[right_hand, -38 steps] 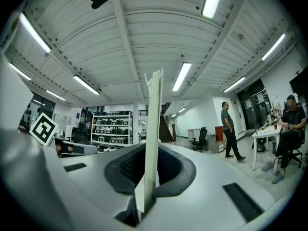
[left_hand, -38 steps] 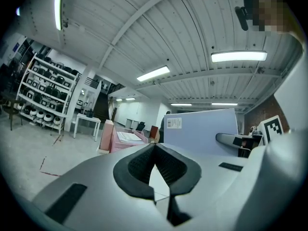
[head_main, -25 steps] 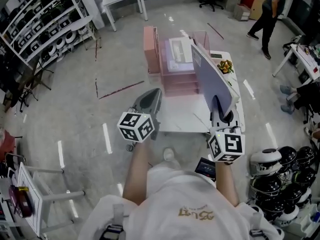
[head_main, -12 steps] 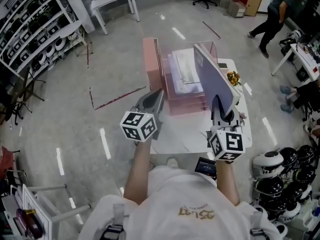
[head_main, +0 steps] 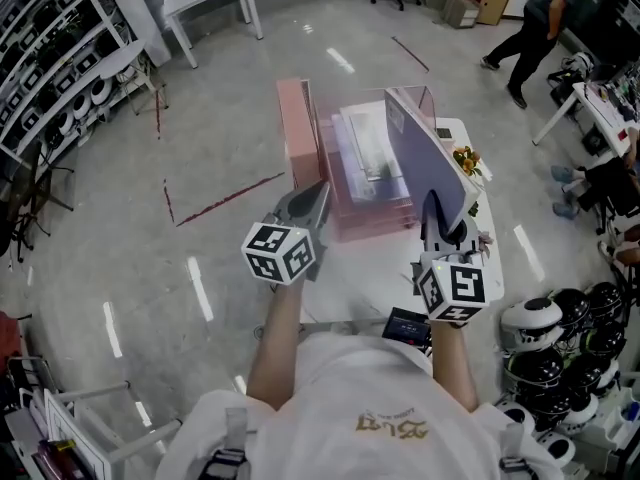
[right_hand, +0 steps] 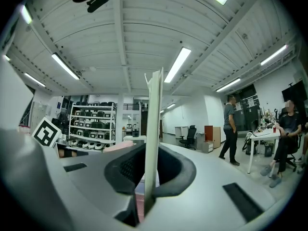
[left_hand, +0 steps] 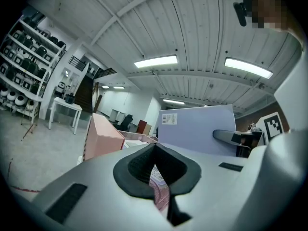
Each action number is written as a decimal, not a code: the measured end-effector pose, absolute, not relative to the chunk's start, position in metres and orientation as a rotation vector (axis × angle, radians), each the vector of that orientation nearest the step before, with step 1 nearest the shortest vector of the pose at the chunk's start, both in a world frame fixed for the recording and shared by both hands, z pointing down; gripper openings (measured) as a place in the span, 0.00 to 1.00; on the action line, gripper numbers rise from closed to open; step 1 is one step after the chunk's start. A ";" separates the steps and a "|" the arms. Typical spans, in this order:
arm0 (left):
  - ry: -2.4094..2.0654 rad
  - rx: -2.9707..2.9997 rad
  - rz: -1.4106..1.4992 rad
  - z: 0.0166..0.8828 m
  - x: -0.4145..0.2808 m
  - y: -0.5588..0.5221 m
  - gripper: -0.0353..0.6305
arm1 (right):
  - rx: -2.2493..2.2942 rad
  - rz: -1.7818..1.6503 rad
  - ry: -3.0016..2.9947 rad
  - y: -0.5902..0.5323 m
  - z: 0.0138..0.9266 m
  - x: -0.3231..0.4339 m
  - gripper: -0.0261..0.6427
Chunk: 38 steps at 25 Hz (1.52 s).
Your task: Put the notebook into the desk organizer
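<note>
The notebook, a thin lavender book, stands on edge and upright, clamped at its near lower end by the right tool. In the right gripper view its edge rises as a pale vertical strip from between the dark pads, which press on it from both sides. In the left gripper view its broad cover shows a small white label at the upper left corner. From the head view the notebook lies along the right side of the desk organizer, a pink translucent rack holding pale sheets. Its far end overlaps the rack's right wall, but contact there cannot be told. A taller pink box stands against the organizer's left side. All rest on a white worktop, which also carries a small cluster of flowers to the right of the notebook.

The left tool is held near the organizer's near left corner, its jaws together at the tips with nothing between them. Each tool bears a marker cube, left and right.

Further out, shelves of helmets line the left wall, more helmets sit at lower right, and a person walks at upper right.
</note>
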<state>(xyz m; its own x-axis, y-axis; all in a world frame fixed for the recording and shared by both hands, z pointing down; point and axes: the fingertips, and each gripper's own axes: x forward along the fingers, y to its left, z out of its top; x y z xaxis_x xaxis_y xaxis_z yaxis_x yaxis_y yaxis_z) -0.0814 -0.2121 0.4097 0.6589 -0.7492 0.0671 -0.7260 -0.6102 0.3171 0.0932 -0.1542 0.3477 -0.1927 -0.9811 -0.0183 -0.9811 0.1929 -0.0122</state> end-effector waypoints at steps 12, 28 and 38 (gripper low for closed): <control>-1.176 2.547 -0.083 0.422 -0.071 -0.235 0.08 | -1.960 0.003 2.430 -0.179 0.352 0.096 0.10; -1.181 2.521 -0.062 0.435 -0.067 -0.261 0.08 | -1.922 0.029 2.450 -0.226 0.361 0.098 0.10; -1.176 2.512 -0.066 0.440 -0.063 -0.274 0.08 | -1.932 0.110 2.456 -0.246 0.365 0.100 0.10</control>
